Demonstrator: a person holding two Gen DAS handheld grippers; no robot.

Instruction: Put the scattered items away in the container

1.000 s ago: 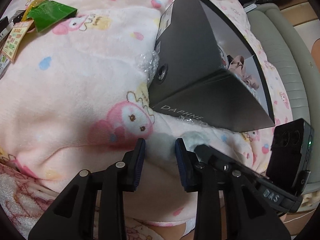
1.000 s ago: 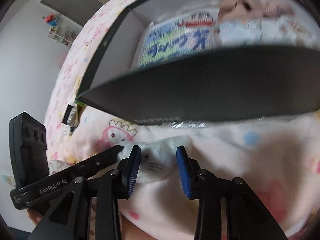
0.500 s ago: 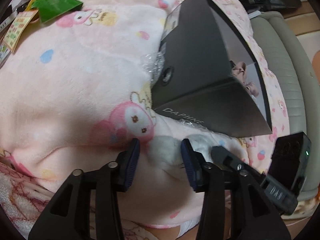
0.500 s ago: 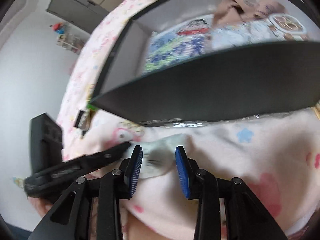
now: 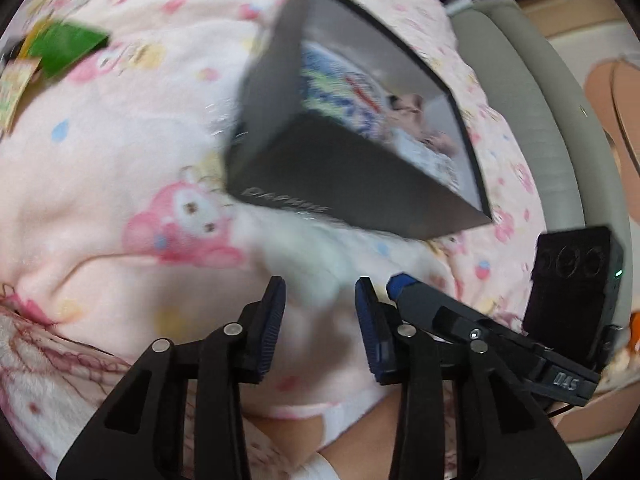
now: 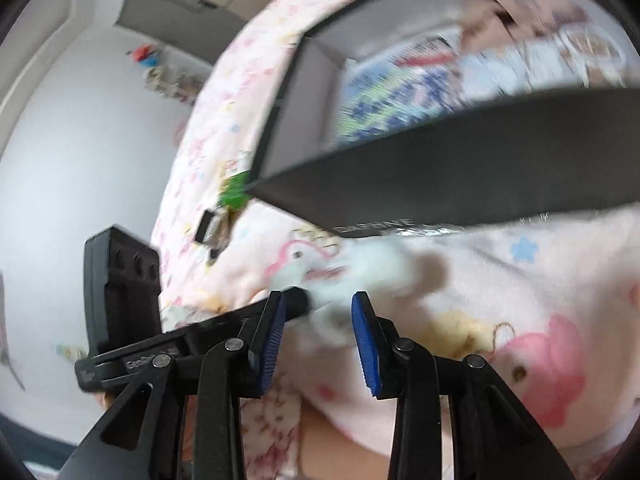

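Hovering low over the pink cartoon blanket (image 5: 100,208), both of my grippers point at the same small white fluffy item (image 5: 316,256), which lies on the blanket just in front of the dark box (image 5: 320,168). Through the left wrist camera, my left gripper (image 5: 320,312) has its jaws parted moderately, and the fluffy item sits at about twelve o'clock from the fingertips, its near edge reaching into the gap; motion blur keeps me from telling whether either pad touches it. One blue-tipped finger of my right gripper (image 5: 400,282) pokes in at about three o'clock, just beside my left one.

Through the right wrist camera, my right gripper (image 6: 318,320) is likewise parted to a middling width with nothing clamped. The white fluffy item (image 6: 360,268) lies at twelve o'clock, part of it between the fingertips, and a dark finger of the left gripper meets it from nine o'clock.

The dark box, open at the top, stands at one o'clock in the left view, printed lettering on its near wall. Inside it I see a blue-and-white printed packet (image 5: 340,92) and some pale things too blurred to name. A green card (image 5: 66,46) and a yellowish card (image 5: 14,92) lie on the blanket at ten o'clock, well apart from the box.
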